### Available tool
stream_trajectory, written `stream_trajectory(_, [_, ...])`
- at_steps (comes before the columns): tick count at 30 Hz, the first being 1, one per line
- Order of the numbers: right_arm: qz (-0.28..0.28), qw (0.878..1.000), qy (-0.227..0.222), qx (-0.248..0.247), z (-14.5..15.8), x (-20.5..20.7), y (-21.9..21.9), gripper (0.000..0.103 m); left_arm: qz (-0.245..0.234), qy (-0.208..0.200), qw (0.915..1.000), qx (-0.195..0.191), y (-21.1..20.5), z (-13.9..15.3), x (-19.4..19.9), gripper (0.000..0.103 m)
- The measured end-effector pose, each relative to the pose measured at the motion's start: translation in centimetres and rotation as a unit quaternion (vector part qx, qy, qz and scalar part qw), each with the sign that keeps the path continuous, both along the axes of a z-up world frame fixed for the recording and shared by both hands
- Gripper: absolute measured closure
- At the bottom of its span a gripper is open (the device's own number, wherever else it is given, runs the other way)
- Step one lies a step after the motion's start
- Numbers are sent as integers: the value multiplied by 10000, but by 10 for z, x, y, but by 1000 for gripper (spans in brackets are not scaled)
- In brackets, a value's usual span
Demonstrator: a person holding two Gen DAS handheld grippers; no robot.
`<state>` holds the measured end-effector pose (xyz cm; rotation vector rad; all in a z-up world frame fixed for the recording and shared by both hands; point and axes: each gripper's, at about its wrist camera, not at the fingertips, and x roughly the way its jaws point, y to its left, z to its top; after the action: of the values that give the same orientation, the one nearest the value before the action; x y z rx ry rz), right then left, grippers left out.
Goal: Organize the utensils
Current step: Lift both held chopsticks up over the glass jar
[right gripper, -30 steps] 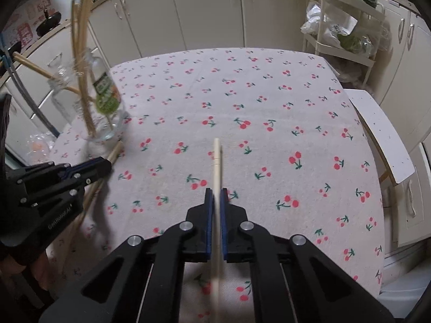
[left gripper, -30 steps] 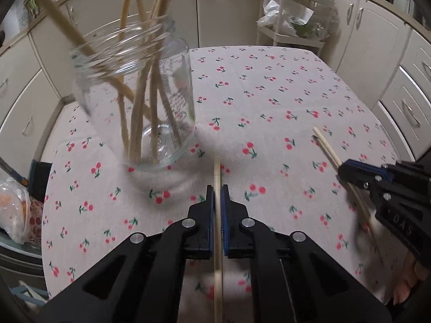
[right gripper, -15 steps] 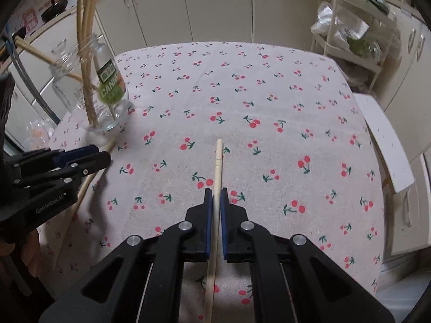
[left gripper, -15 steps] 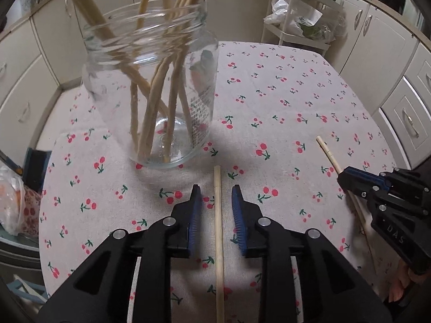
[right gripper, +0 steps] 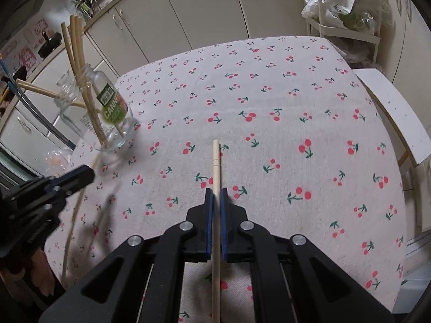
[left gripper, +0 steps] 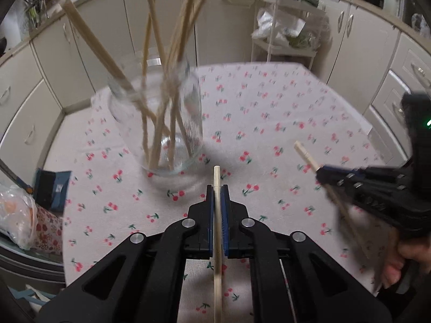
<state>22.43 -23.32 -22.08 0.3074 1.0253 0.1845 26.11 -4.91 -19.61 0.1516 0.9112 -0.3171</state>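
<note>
A glass jar holding several wooden chopsticks stands on the cherry-print tablecloth, just ahead and left of my left gripper. The left gripper is shut on a wooden chopstick that points forward. My right gripper is shut on another wooden chopstick; it also shows at the right of the left wrist view. The jar shows at the left of the right wrist view, with the left gripper below it.
A smaller empty glass jar stands behind the chopstick jar. A white shelf cart with bags stands past the table's far edge. Cabinets surround the table. A plastic bag lies at the left, off the table.
My left gripper, open around its chopstick half a second ago, has shut on it again and lifted. The view has tilted up toward the jar. The right gripper stays shut on its chopstick.
</note>
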Motion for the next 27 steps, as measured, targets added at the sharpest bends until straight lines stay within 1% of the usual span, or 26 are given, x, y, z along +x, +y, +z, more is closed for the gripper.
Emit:
stream_trajectory(3, [-95, 9997, -55, 225, 1, -3, -4, 97, 53, -291, 9991, -296, 11, 28, -6, 98])
stream_trajectory(4, [-125, 9991, -125, 394, 2, -5, -6, 97, 79, -390, 9981, -462, 15, 37, -7, 98])
stream_trajectory(5, [-157, 9983, -184, 531, 5, -5, -9, 97, 98, -576, 9953, -772, 24, 52, -8, 98])
stream_trajectory(6, [-188, 9976, -265, 619, 7, -6, -10, 97, 120, -737, 9928, -932, 28, 62, -8, 98])
stream_trajectory(7, [-204, 9965, -395, 701, 12, -8, -11, 97, 155, -1016, 9879, -1162, 37, 78, -10, 98])
stream_trajectory(9, [-216, 9941, -616, 867, 19, -10, -13, 97, 266, -1519, 9748, -1614, 53, 105, -11, 98])
stream_trajectory(10, [-223, 9927, -733, 934, 22, -12, -13, 97, 359, -1776, 9661, -1837, 60, 119, -10, 98])
stream_trajectory(13, [-246, 9896, -954, 1051, 28, -14, -14, 97, 669, -2375, 9422, -2266, 78, 144, -6, 98])
stream_trajectory(14, [-252, 9890, -983, 1080, 30, -14, -15, 97, 796, -2573, 9338, -2357, 83, 150, -4, 98])
stream_trajectory(17, [-299, 9871, -1047, 1171, 32, -14, -17, 97, 1080, -2976, 9151, -2497, 87, 159, 7, 98])
stream_trajectory(20, [-361, 9849, -1131, 1257, 34, -15, -20, 97, 1376, -3141, 8996, -2704, 87, 162, 25, 98])
stream_trajectory(21, [-374, 9842, -1165, 1283, 35, -15, -21, 97, 1517, -3249, 8916, -2767, 88, 162, 31, 98])
stream_trajectory(23, [-402, 9825, -1243, 1326, 38, -16, -23, 97, 1757, -3481, 8795, -2727, 84, 162, 39, 98])
stream_trajectory(26, [-430, 9806, -1299, 1403, 39, -16, -26, 97, 1982, -3724, 8686, -2598, 76, 159, 47, 98])
stream_trajectory(27, [-443, 9800, -1306, 1434, 39, -16, -27, 97, 2027, -3788, 8668, -2531, 74, 158, 48, 98])
